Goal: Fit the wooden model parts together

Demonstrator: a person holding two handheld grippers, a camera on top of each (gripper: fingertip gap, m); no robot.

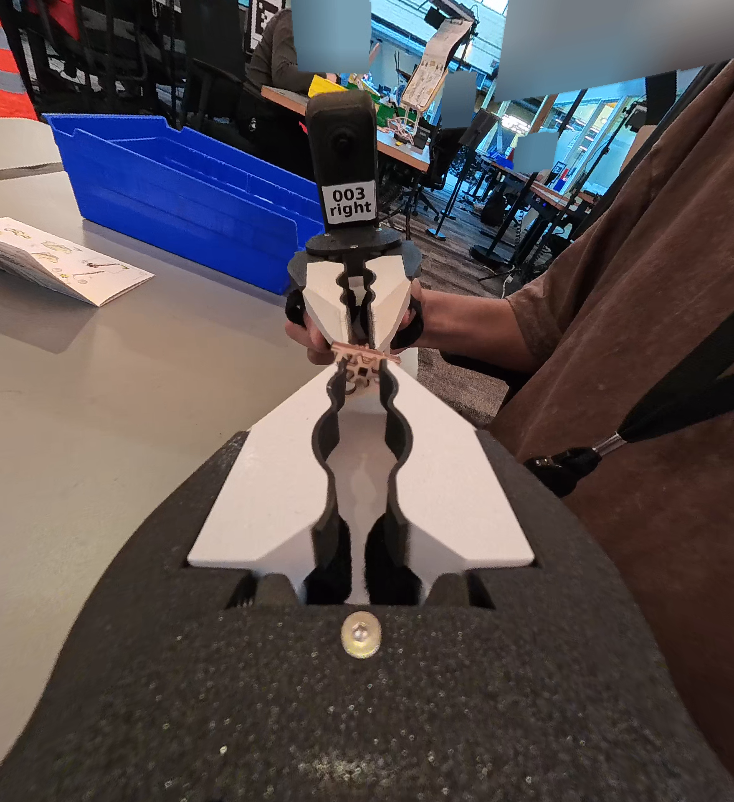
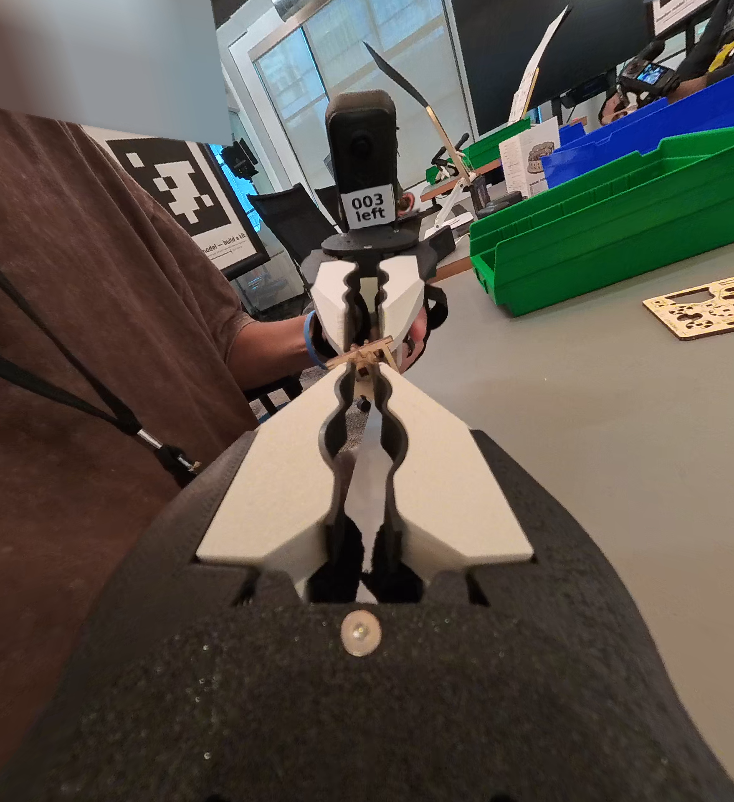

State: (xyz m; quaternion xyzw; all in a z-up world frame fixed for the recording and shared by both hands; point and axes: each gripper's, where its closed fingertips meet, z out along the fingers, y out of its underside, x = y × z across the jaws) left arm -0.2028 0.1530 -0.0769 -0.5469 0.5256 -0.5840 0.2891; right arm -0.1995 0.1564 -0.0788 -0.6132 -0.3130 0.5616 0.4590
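Observation:
My left gripper (image 1: 358, 374) is shut on a small wooden part with square holes (image 1: 360, 373). My right gripper (image 1: 362, 343) faces it tip to tip, held in a hand. A thin wooden strip (image 1: 367, 356) lies crosswise where the tips meet. In the right wrist view my right gripper (image 2: 363, 374) is shut on a small wooden part (image 2: 363, 372), and the left gripper (image 2: 367, 340) faces it. The crosswise strip (image 2: 358, 353) touches both parts. Which gripper pinches the strip I cannot tell. Both are held in the air beside the table edge.
A grey table (image 1: 96, 412) carries a blue bin (image 1: 174, 191) and an instruction booklet (image 1: 48, 260). In the right wrist view there are a green bin (image 2: 617, 243), a blue bin (image 2: 660, 130) and a wooden sheet of punched parts (image 2: 712, 304). The person's brown shirt (image 1: 660, 304) is close by. The tips of both grippers are at nearly the same place.

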